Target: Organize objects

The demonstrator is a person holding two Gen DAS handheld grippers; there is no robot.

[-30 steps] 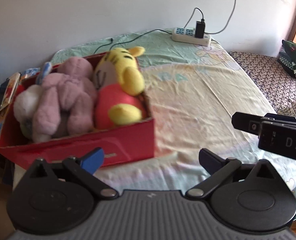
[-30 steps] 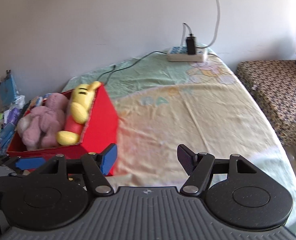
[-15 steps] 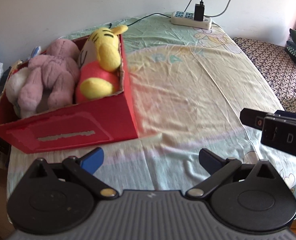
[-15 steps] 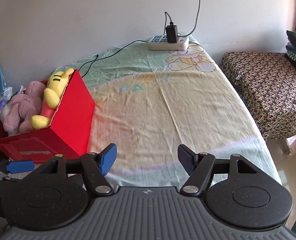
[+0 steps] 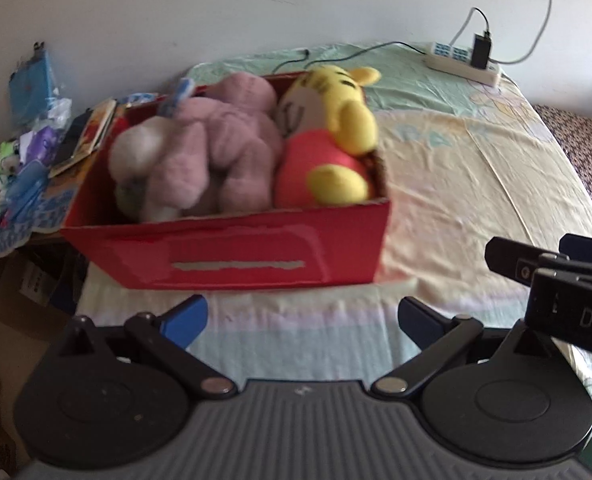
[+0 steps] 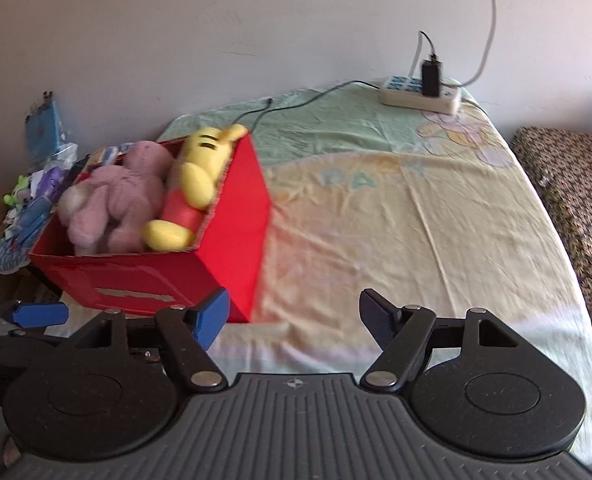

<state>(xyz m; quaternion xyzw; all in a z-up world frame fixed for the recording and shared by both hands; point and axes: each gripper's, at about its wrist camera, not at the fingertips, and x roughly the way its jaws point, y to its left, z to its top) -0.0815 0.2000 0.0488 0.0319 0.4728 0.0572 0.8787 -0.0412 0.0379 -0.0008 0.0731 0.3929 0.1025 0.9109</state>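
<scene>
A red box (image 5: 236, 256) (image 6: 232, 216) sits at the left side of the bed. Inside it lie a pink plush (image 5: 224, 152) (image 6: 112, 200) and a yellow plush in a red shirt (image 5: 328, 136) (image 6: 194, 184), side by side. My left gripper (image 5: 302, 320) is open with nothing between its fingers, just short of the box's near wall. My right gripper (image 6: 294, 316) is open and empty too, near the box's front right corner. The right gripper's body (image 5: 552, 284) juts in at the right of the left wrist view.
A white power strip (image 5: 462, 62) (image 6: 420, 94) with a black plug and cables lies at the bed's far end by the wall. Toys and packets (image 5: 28, 148) (image 6: 32, 184) are piled left of the box. A patterned bench (image 6: 576, 196) stands to the right.
Both cameras have swung back towards the box, which now looks closer and more central. Both grippers stay open and empty; the plush toys have not shifted in the box.
</scene>
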